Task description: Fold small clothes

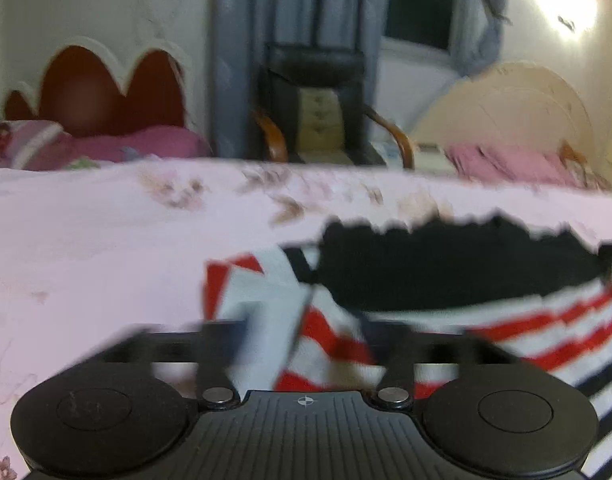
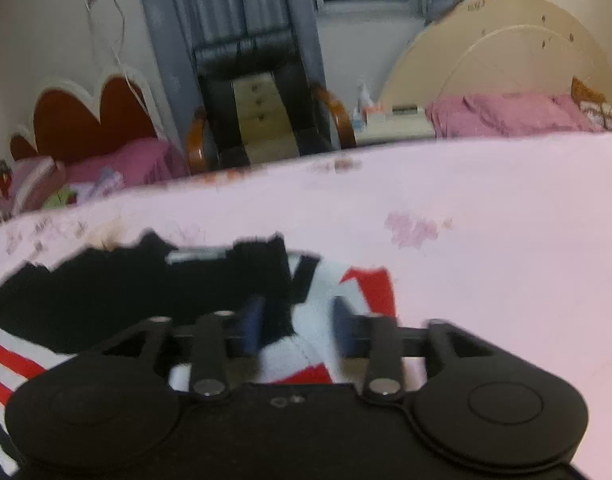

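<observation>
A small garment with red, white and navy stripes and a black ruffled part (image 1: 457,268) lies on the pink bedsheet (image 1: 106,248). My left gripper (image 1: 302,340) is open over its left edge, with white and red cloth between the fingers. The garment also shows in the right wrist view (image 2: 361,288), black part to the left (image 2: 146,292). My right gripper (image 2: 298,328) is open over the garment's right edge, its blue-padded fingers (image 2: 252,326) either side of the cloth. Both views are motion-blurred.
The bed's far edge (image 2: 345,156) runs across both views. Beyond it stand a black armchair (image 2: 262,92) with wooden arms, a red scalloped headboard (image 2: 86,116), a cream headboard (image 2: 505,52) and pink bedding (image 2: 505,116).
</observation>
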Demonstrator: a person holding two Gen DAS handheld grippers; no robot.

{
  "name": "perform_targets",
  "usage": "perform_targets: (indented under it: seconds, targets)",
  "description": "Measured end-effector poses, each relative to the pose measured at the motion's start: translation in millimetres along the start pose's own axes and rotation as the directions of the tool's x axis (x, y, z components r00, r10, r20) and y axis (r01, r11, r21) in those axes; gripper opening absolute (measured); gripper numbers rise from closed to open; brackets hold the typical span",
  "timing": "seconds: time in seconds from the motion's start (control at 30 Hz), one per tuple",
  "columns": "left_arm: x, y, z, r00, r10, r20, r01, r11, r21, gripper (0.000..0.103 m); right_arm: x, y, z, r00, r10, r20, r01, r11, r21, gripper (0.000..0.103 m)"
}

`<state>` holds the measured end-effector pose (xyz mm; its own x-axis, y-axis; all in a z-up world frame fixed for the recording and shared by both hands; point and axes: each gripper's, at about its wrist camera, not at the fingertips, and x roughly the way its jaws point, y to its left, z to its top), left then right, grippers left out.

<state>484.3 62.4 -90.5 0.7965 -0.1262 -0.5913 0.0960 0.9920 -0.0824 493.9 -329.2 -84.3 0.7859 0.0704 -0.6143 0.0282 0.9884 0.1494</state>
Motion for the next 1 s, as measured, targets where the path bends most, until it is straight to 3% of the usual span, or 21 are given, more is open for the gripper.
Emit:
perform_targets:
  seconds: [0.13, 0.27, 0.4, 0.47, 0.57, 0.6, 0.73, 0.83, 1.0]
  targets:
    - [3, -33, 27, 0.994, -0.095, 0.048, 0.096, 0.995, -0.015, 0.072, 0, 26, 6, 0.997, 0.076, 0.022, -0.076, 0.996, -0.037, 0.041]
    - [29, -89, 39, 0.982, -0.187, -0.033, 0.189, 0.981, 0.053, 0.072, 17, 84, 4, 0.984, 0.176, -0.03, -0.179, 0.975, -0.135, 0.039]
    - [49, -111, 23, 0.984, -0.128, -0.125, 0.147, 0.976, 0.159, 0.072, 33, 123, -4, 0.98, 0.168, -0.103, -0.188, 0.956, -0.227, 0.04]
    - [46, -95, 11, 0.987, -0.106, -0.12, 0.126, 0.976, 0.176, 0.072, 36, 114, -5, 0.983, 0.128, -0.13, -0.156, 0.96, -0.234, 0.039]
    - [33, -55, 0, 0.991, -0.102, -0.085, 0.114, 0.983, 0.143, 0.072, 26, 73, -6, 0.995, 0.024, -0.098, -0.046, 0.972, -0.229, 0.038]
    - [26, -44, -5, 0.993, -0.102, -0.067, 0.11, 0.984, 0.138, 0.072, 21, 53, -6, 0.996, 0.0, -0.084, -0.017, 0.979, -0.203, 0.031]
    - [15, -30, -17, 0.998, -0.06, -0.025, 0.062, 0.991, 0.117, 0.072, 0, 9, -11, 0.998, -0.008, -0.062, 0.002, 0.995, -0.101, 0.031]
    - [3, -49, -16, 1.0, -0.03, -0.003, 0.03, 0.987, 0.161, 0.072, -13, 18, -13, 0.999, 0.005, -0.045, -0.007, 0.998, -0.058, 0.039]
    - [-18, -96, -19, 0.99, -0.14, 0.034, 0.13, 0.97, 0.206, 0.072, -34, 81, -30, 0.99, 0.137, -0.027, -0.139, 0.973, -0.185, 0.039]
